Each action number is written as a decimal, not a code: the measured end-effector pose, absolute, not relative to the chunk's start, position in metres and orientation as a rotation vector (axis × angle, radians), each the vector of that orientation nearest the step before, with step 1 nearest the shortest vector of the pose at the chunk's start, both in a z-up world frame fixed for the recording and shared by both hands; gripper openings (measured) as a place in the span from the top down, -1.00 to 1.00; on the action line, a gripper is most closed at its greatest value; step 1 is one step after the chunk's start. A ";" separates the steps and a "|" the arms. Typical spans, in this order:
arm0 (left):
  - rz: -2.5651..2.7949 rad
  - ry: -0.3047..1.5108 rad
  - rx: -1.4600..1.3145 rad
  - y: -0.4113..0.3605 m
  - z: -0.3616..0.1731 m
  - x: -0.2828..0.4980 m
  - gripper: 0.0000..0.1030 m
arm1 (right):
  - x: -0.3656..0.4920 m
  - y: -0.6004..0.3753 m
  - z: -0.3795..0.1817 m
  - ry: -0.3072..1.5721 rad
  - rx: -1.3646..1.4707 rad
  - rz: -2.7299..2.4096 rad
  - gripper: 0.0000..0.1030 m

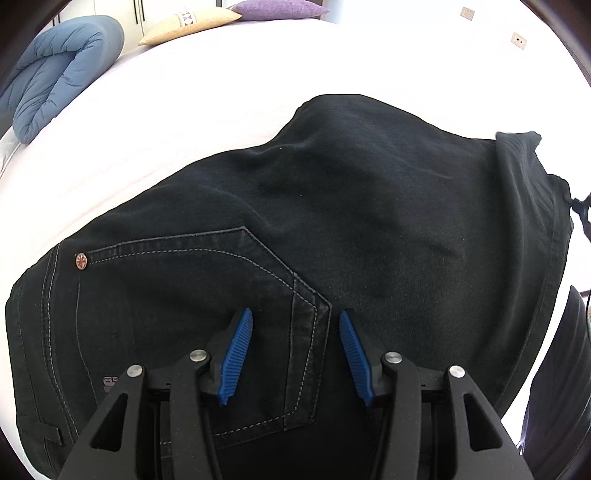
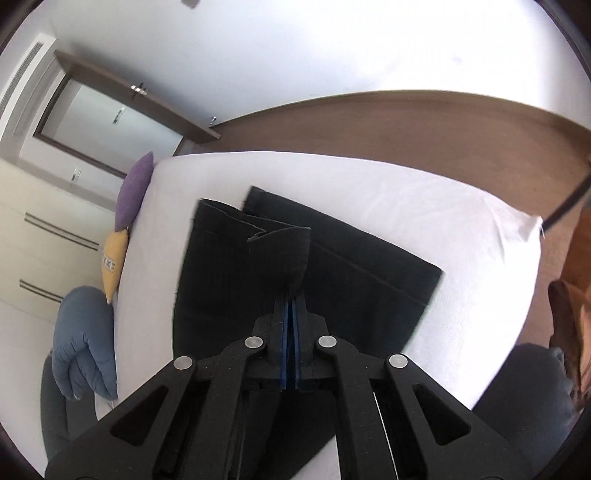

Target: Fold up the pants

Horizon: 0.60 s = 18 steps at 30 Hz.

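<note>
Black jeans (image 1: 351,206) lie across the white bed (image 1: 177,110). The stitched back pocket (image 1: 207,295) and a copper rivet (image 1: 81,261) face up. My left gripper (image 1: 295,314) points down over the pocket's corner, its blue pads (image 1: 238,350) well apart and nothing pinched between them. In the right wrist view my right gripper (image 2: 291,301) is shut on the hem end of a pant leg (image 2: 236,266), which hangs lifted off the bed. More of the jeans (image 2: 373,273) lies flat on the bed (image 2: 443,236) beyond it.
A rolled blue duvet (image 1: 62,74) lies at the bed's far left. A beige pillow (image 1: 192,24) and a purple pillow (image 1: 280,9) sit beside it. White wardrobe doors (image 2: 44,236) and a brown floor (image 2: 406,125) border the bed. A person's trousered leg (image 2: 528,387) stands at the bed's right edge.
</note>
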<state>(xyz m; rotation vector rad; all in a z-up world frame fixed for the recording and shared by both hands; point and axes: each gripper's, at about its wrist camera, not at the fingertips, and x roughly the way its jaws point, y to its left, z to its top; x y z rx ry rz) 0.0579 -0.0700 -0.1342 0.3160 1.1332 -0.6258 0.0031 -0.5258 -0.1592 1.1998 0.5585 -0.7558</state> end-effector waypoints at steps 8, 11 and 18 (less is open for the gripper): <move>-0.633 1.140 0.258 -0.076 -0.133 0.055 -0.67 | -0.011 -0.532 -0.178 0.478 1.252 -0.750 0.99; -0.608 1.129 0.298 -0.086 -0.135 0.051 -0.83 | -0.021 -0.517 -0.155 0.440 1.198 -0.750 0.99; -0.616 1.137 0.300 -0.093 -0.142 0.056 -1.00 | -0.038 -0.513 -0.170 0.508 1.179 -0.795 1.00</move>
